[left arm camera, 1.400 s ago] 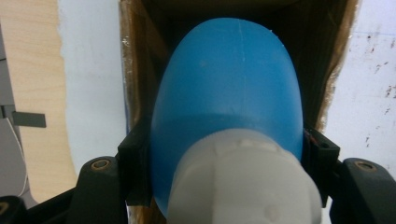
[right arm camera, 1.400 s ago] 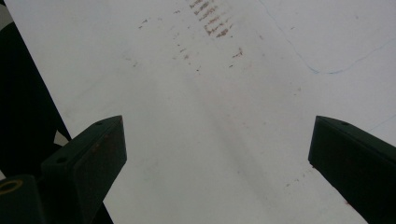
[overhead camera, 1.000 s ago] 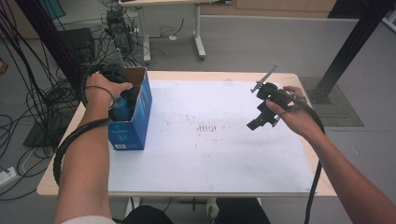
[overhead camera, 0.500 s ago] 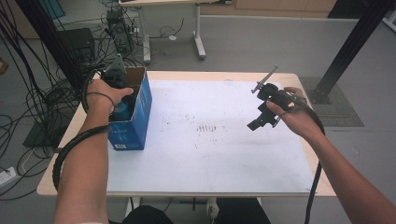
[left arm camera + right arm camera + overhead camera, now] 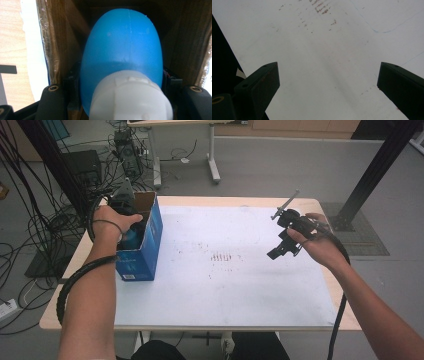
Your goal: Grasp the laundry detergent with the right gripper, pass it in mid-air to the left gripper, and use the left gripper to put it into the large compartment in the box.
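— Cables trail over the grey floor behind the table [image 5: 225,300], and its white top is bare apart from a few reddish marks. What has changed over the last second?

— Very little. Against the earlier high views, the left hand [image 5: 111,222] sits in the same spot over the open blue cardboard box [image 5: 145,255] at the table's left edge, and the right hand hangs where it was. My reading is that the grasp is already made and the lift has not begun.

— So what does the left claw [image 5: 122,82] have?

— It is pinching a blue bulb-shaped object with a white base [image 5: 122,50]. In the left gripper view the rounded blue body sits between the black jaws, pressed on both flanks, with the brown inner walls of the box close around it.

— And the right claw [image 5: 281,251]?

— Spread wide and empty, hovering above the bare white surface, well apart from the box. The object is inside the box, held, ready to come straight up.
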